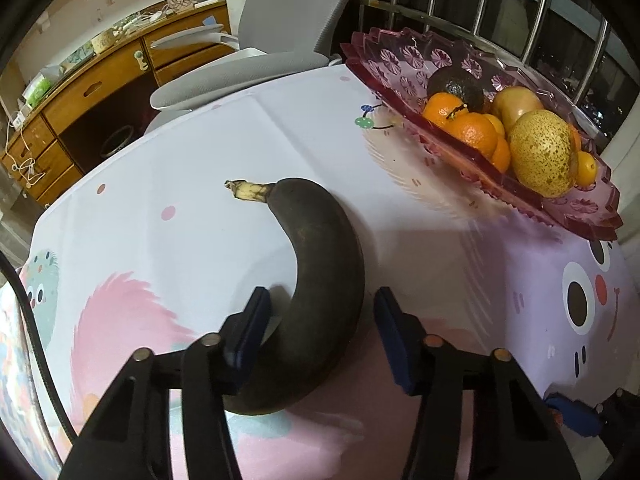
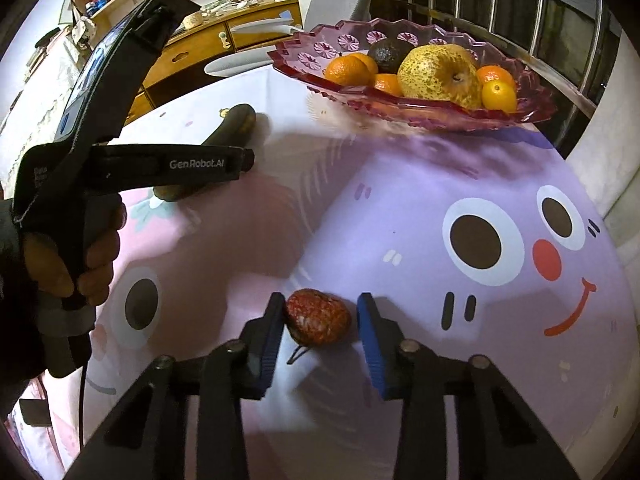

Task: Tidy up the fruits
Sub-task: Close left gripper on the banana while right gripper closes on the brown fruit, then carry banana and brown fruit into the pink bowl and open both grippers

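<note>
Left wrist view: my left gripper (image 1: pixel 320 328) straddled the blackened banana (image 1: pixel 320 280), right pad clear. Right wrist view: my right gripper (image 2: pixel 320 332) bracketed the strawberry (image 2: pixel 318 317), right pad apart.

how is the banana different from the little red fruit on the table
The banana is long, curved and blackened; the red fruit is small, round and mottled red. The banana lies between the left hand-held gripper fingers, the red fruit between the right hand-held gripper fingers. Both rest on the tablecloth, outside the fruit dish.
</note>
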Demonstrator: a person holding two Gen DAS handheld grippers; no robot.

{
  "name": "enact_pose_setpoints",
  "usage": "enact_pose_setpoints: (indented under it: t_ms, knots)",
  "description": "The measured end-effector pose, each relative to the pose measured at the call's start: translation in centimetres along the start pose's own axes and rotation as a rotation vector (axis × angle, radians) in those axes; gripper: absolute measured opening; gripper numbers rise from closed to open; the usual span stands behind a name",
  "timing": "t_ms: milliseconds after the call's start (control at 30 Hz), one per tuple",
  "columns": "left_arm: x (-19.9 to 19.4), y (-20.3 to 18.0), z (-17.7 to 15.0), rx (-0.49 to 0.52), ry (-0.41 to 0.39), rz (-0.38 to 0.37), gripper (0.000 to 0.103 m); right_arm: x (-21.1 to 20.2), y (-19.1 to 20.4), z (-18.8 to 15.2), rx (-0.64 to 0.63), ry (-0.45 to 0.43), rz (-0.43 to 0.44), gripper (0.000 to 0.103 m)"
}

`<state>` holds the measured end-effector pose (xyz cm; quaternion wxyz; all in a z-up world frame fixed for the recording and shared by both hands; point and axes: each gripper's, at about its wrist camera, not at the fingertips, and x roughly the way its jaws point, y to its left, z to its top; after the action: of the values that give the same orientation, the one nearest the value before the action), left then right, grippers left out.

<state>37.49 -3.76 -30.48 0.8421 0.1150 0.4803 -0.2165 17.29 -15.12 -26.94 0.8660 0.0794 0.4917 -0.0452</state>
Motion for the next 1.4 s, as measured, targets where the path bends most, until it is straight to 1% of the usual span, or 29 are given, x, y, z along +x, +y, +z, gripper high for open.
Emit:
enact_pose_setpoints:
  t_ms: [67, 300, 400, 500, 567, 800, 933, 1133, 1267, 1400]
  knots:
    - [-0.1, 0.2, 0.0, -0.01, -0.001, 0.007, 0.042, 0.0, 0.0, 0.0, -0.013, 0.003, 0.005, 0.033]
    - [-0.2, 0.1, 0.1, -0.009, 0.004, 0.002, 0.036, -0.2, -0.1, 0.3, -0.05, 0.011, 0.016, 0.032]
    - [-0.4, 0.3, 0.2, -0.038, -0.007, 0.005, 0.031, -0.4, -0.3, 0.5, -0.068, 0.007, 0.02, 0.032]
    - [-1.0, 0.6, 0.2, -0.084, -0.027, -0.015, 0.029, -0.8, -0.7, 0.8, -0.077, -0.001, 0.027, 0.032]
    - [-1.7, 0.6, 0.3, -0.104, -0.055, -0.014, 0.028, -1.0, -0.8, 1.0, -0.083, -0.005, 0.03, 0.032]
    - [-4.4, 0.9, 0.8, -0.153, -0.129, -0.021, 0.027, -2.1, -1.2, 1.7, -0.11, -0.015, 0.044, 0.032]
    - [-6.2, 1.0, 1.8, -0.177, -0.147, -0.017, 0.027, -2.9, -1.5, 2.3, -0.126, -0.022, 0.057, 0.032]
    - [-10.1, 0.5, 3.7, -0.202, -0.188, -0.019, 0.027, -5.1, -1.9, 3.7, -0.162, -0.053, 0.087, 0.032]
    - [-12.1, -0.5, 5.3, -0.219, -0.204, -0.031, 0.027, -6.8, -2.7, 5.7, -0.194, -0.086, 0.107, 0.032]
    - [-13.2, -1.7, 7.2, -0.232, -0.241, -0.051, 0.027, -7.8, -3.7, 7.9, -0.225, -0.12, 0.116, 0.032]
